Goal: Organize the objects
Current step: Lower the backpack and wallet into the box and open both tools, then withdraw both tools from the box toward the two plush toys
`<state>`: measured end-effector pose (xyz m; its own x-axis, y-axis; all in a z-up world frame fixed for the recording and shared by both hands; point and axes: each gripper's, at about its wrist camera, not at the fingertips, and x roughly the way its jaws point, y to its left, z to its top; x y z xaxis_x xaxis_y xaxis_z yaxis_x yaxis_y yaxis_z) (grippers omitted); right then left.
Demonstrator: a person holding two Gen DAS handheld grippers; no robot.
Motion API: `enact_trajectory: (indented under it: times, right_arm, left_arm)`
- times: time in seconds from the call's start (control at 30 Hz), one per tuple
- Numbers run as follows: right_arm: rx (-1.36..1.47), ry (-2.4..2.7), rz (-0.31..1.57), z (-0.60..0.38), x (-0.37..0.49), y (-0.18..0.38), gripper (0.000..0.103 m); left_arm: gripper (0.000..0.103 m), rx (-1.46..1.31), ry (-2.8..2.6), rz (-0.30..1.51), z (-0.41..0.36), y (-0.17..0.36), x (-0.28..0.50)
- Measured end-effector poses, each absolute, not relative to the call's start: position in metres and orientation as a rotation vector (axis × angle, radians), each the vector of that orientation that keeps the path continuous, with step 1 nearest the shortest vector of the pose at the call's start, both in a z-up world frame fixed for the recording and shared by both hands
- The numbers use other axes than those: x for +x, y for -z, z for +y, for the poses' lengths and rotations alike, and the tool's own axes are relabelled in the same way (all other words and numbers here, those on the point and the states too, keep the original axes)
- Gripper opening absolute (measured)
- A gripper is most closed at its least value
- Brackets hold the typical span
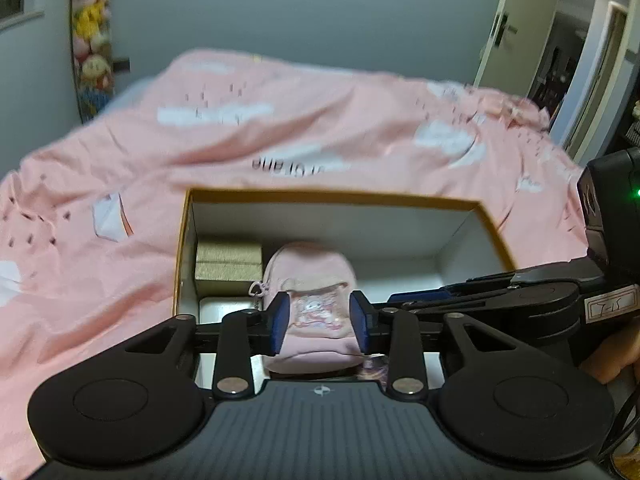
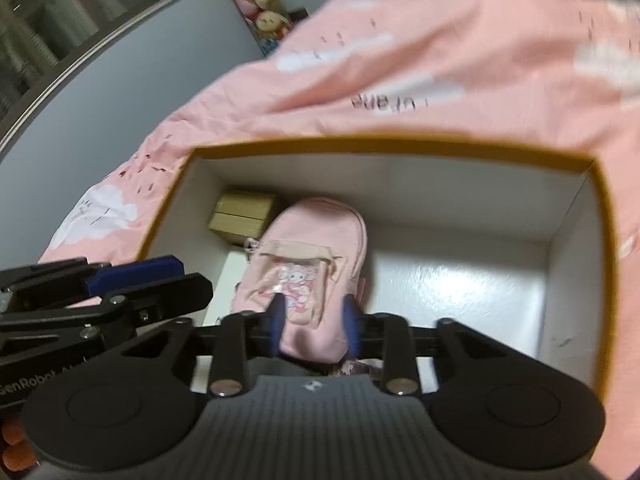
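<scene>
1. Where both wrist views look down past their own fingers, the nearest thing is a small pink backpack (image 1: 316, 280) lying in an open box (image 1: 340, 196), its front pocket with a cartoon print facing up.
2. From the left wrist, the left gripper (image 1: 319, 322) stands with its blue pads (image 1: 280, 322) partly apart, one on each side of the backpack's lower half; a sliver of space shows at each pad, so it looks loose rather than clamped, though blur makes this uncertain.
3. From the right wrist, the right gripper (image 2: 312, 322) also straddles the backpack's (image 2: 308, 260) lower end with its jaws partly apart; its blue pads (image 2: 276, 320) sit right at the fabric, and I cannot tell whether they press on it.
4. Each gripper shows in the other's view: the right one enters from the right edge of the left view (image 1: 420, 300), with a hand (image 1: 612, 356) behind it, and the left one enters from the left edge of the right view (image 2: 152, 276).
5. Just under the backpack's near end, something patterned and small peeks out; it is too hidden to name.
6. Beyond the backpack's top left, a tan rectangular carton (image 1: 228, 268) sits in the box's far left corner, close beside the backpack.
7. The box (image 2: 400, 146) has white inner walls, a glossy white floor and an orange-brown rim; its right half is bare floor.
8. The box rests on a rumpled pink bedspread (image 1: 280, 120) with white cloud prints.
9. Farther off, a hanging column of plush toys (image 1: 92, 40) stands against a grey wall, and a doorway (image 1: 560, 60) opens at the right.
</scene>
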<state>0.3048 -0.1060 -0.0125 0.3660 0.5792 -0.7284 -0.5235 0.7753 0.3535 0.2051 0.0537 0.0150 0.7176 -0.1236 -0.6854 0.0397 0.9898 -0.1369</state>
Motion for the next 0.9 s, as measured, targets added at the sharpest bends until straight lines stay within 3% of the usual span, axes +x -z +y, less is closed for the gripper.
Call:
enact_trajectory:
  times: [0.07,0.27,0.37,0.9]
  right_arm:
    - [0.018,-0.712,0.907,-0.11,0.288,-0.001,0.044]
    - [-0.036,-0.677,0.766,-0.139,0.237,-0.033,0.077]
    - [-0.045,-0.644,0.732,-0.156,0.21,-0.039,0.084]
    - [-0.078,-0.475,0.748,-0.21,0.101,0.002,0.087]
  left_arm:
    - [0.051,-0.114,0.084,0.718,0.049,-0.022,0.188]
    - [0.058,-0.119,0.106,0.628,0.035,-0.036,0.142]
    - [0.06,-0.104,0.123,0.612,0.028,-0.036,0.123]
    - [0.061,-0.126,0.266,0.8,0.008,0.013,0.069]
